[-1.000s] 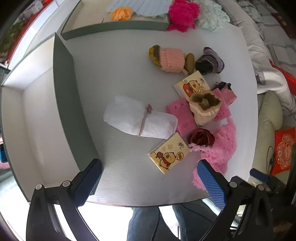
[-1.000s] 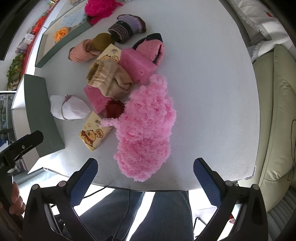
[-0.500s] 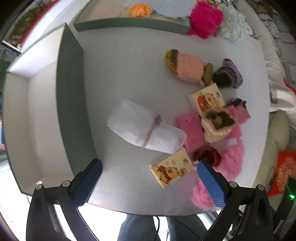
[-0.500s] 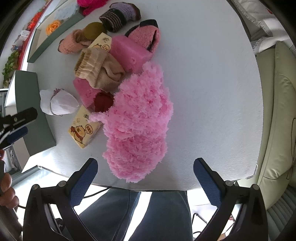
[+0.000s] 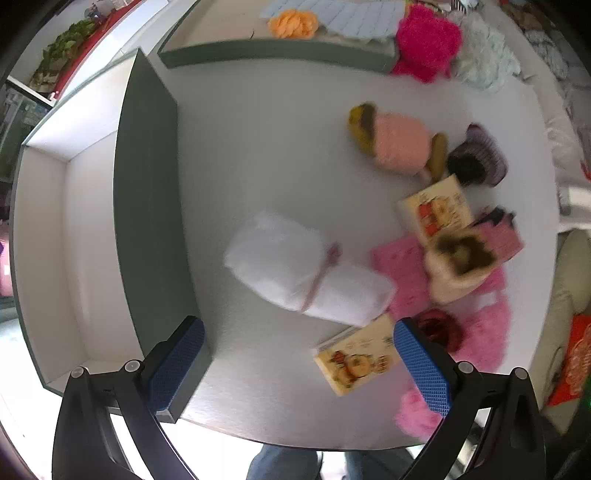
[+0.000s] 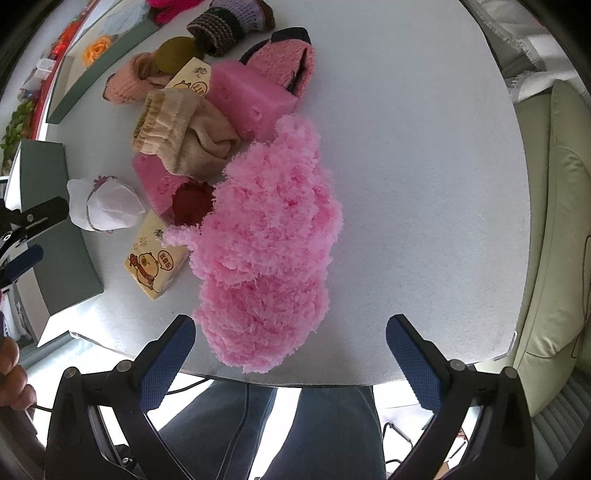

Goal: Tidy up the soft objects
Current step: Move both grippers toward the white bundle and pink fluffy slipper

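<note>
A white cloth roll tied with a pink band [image 5: 306,273] lies mid-table, just ahead of my open, empty left gripper [image 5: 299,365]; it also shows in the right wrist view [image 6: 103,206]. A fluffy pink slipper [image 6: 266,243] lies just ahead of my open, empty right gripper [image 6: 291,365]. Around them lie a yellow tissue pack [image 5: 356,360], pink sponges [image 6: 247,96], a beige sock [image 6: 184,136], a dark red flower [image 6: 192,201], a peach knit bootie [image 5: 399,147] and a striped knit bootie [image 5: 476,160].
A green-edged white box [image 5: 144,206] stands at the left, beside my left finger. A second tray [image 5: 280,57] at the back holds an orange flower [image 5: 293,22] and a magenta fluffy item [image 5: 424,44]. A cream sofa [image 6: 554,221] borders the table's right.
My left gripper has moved forward and down toward the white roll, which now looks larger. My right gripper has moved closer to the pink slipper. Both stay open.
</note>
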`<state>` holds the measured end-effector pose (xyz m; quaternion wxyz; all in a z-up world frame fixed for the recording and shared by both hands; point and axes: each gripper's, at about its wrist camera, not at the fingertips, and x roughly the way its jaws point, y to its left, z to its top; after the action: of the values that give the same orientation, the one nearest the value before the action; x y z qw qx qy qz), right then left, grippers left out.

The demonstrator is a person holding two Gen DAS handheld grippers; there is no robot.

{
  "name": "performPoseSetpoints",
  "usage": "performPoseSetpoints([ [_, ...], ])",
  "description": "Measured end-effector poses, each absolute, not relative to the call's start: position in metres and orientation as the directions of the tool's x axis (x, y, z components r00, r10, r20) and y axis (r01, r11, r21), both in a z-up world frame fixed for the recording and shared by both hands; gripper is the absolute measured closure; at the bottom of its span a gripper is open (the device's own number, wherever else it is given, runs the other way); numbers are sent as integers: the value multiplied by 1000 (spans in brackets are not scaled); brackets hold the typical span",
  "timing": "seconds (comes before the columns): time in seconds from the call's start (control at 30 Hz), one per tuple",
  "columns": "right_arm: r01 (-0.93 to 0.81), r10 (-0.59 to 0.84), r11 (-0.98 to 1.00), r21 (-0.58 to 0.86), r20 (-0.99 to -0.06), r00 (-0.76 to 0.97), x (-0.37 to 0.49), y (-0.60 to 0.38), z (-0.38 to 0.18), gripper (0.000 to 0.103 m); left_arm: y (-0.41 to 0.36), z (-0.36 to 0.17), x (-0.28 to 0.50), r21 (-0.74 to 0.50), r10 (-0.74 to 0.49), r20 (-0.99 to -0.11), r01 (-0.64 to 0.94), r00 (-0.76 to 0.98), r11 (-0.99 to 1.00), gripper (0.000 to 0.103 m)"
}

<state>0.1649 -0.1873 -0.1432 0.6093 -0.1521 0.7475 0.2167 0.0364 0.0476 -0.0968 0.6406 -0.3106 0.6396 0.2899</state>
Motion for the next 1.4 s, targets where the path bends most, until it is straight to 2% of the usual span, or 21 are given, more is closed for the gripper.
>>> performPoseSetpoints([
  [0.3, -490, 17, 863, 124, -976, -217, 164, -186, -149, 0, 48, -125, -6, 24, -39, -997, -763, -65, 646, 0],
  [0.5, -500, 14, 858, 118, -978, -207, 160, -185, -150, 0, 62, -125, -28, -9, -80, -996, -807, -47, 590, 0],
  [0.97, -495, 19, 862, 110, -982, -186, 162, -185, -136, 0, 61, -99, 20, -35, -42, -999, -787, 11, 616, 0],
  [1.4, -498, 15, 860, 111, -981, -193, 164, -182, -138, 0, 58, -108, 13, -22, -45, -999, -800, -6, 600, 0],
])
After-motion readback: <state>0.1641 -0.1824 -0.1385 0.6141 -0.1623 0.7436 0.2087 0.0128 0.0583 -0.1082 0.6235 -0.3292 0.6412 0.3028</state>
